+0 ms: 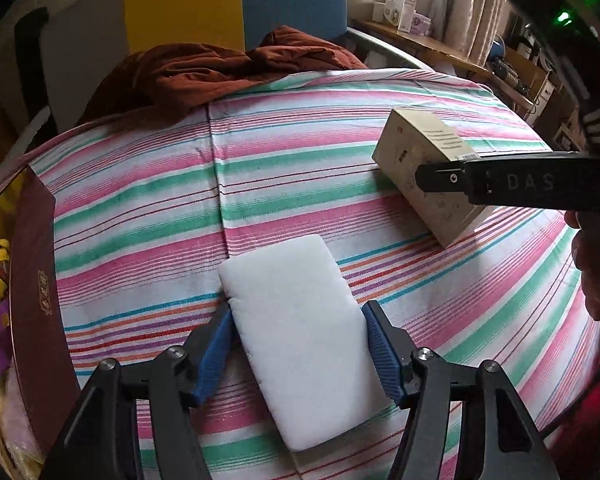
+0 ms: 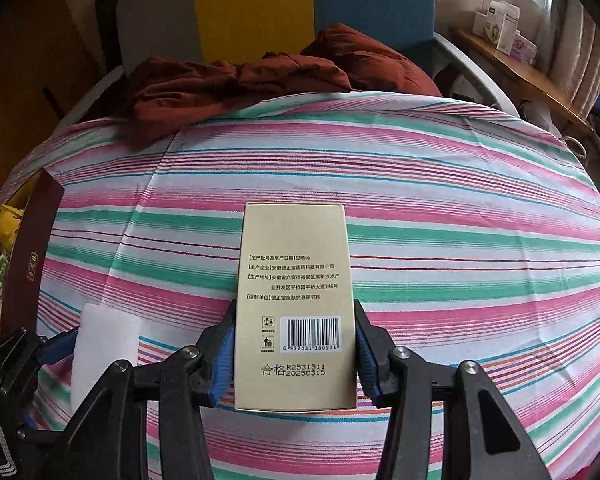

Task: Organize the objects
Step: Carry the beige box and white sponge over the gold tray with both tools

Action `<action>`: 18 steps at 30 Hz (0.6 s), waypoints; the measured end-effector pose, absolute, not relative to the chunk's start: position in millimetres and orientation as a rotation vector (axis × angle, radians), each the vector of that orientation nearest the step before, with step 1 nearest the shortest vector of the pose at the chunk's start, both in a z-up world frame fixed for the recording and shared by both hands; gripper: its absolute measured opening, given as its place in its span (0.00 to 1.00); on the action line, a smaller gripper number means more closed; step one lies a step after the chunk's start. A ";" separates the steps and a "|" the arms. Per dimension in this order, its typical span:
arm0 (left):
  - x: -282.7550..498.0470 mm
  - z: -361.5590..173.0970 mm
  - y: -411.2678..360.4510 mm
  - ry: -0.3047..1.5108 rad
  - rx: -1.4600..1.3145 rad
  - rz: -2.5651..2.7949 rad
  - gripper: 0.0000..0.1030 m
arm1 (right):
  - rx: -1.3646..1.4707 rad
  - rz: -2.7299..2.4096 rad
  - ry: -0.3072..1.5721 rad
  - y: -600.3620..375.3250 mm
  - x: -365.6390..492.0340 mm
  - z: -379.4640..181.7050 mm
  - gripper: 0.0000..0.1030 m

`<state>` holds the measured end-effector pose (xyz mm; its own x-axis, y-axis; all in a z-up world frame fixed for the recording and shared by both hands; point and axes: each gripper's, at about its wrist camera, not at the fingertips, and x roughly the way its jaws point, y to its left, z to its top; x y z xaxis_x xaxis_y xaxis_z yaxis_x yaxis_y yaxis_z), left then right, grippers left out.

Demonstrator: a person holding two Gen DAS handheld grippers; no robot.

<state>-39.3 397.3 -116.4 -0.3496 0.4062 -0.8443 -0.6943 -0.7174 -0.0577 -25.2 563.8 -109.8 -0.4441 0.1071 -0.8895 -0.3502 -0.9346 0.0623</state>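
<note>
Two grippers: left gripper [image 1: 298, 344] straddles foam block [image 1: 300, 340]; right gripper [image 2: 296, 348] clamps box [image 2: 296, 280].

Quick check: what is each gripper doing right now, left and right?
Left gripper: closed on the white foam block.
Right gripper: closed on the beige box, jaws against both its sides.

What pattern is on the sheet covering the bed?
The sheet has pink, green and white stripes with thin red and blue lines, clearest in the right wrist view.
</note>
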 end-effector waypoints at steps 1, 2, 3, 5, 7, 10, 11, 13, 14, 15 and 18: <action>-39.2 -117.3 397.9 0.407 -1.182 2.102 0.62 | -1.478 2.435 0.342 564.4 -24.5 -110.8 0.49; -41.7 -118.5 401.7 0.404 -1.175 2.107 0.62 | -1.481 2.432 0.337 564.5 -25.4 -112.2 0.49; -41.5 -119.2 400.8 0.396 -1.167 2.111 0.62 | -1.483 2.432 0.332 564.5 -25.9 -112.5 0.49; -41.0 -119.5 398.5 0.389 -1.158 2.114 0.62 | -1.484 2.434 0.323 563.8 -26.1 -112.2 0.49; -39.6 -119.2 397.0 0.390 -1.145 2.120 0.61 | -1.484 2.437 0.320 563.5 -28.0 -112.2 0.49; -39.6 -117.7 397.5 0.389 -1.141 2.122 0.59 | -1.476 2.454 0.329 563.1 -27.2 -110.6 0.49; -39.0 -116.8 398.0 0.395 -1.140 2.121 0.59 | -1.462 2.471 0.333 562.5 -27.3 -108.5 0.48; -38.1 -114.6 398.2 0.406 -1.129 2.121 0.58 | -1.440 2.508 0.327 559.3 -27.2 -104.0 0.48; -38.2 -113.9 397.7 0.406 -1.129 2.122 0.58 | -1.442 2.516 0.331 558.3 -27.8 -103.8 0.48; -37.6 -112.0 396.5 0.408 -1.124 2.126 0.58 | -1.446 2.518 0.326 557.1 -28.0 -104.2 0.48; -31.9 -97.3 392.6 0.402 -1.071 2.137 0.58 | -1.456 2.513 0.324 555.6 -28.5 -105.1 0.48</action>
<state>-31.9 392.6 -97.3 -0.4112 0.4516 -0.7918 -0.7082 -0.7052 -0.0344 -28.5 555.6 -105.1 -0.4856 0.0783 -0.8707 -0.2964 -0.9517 0.0797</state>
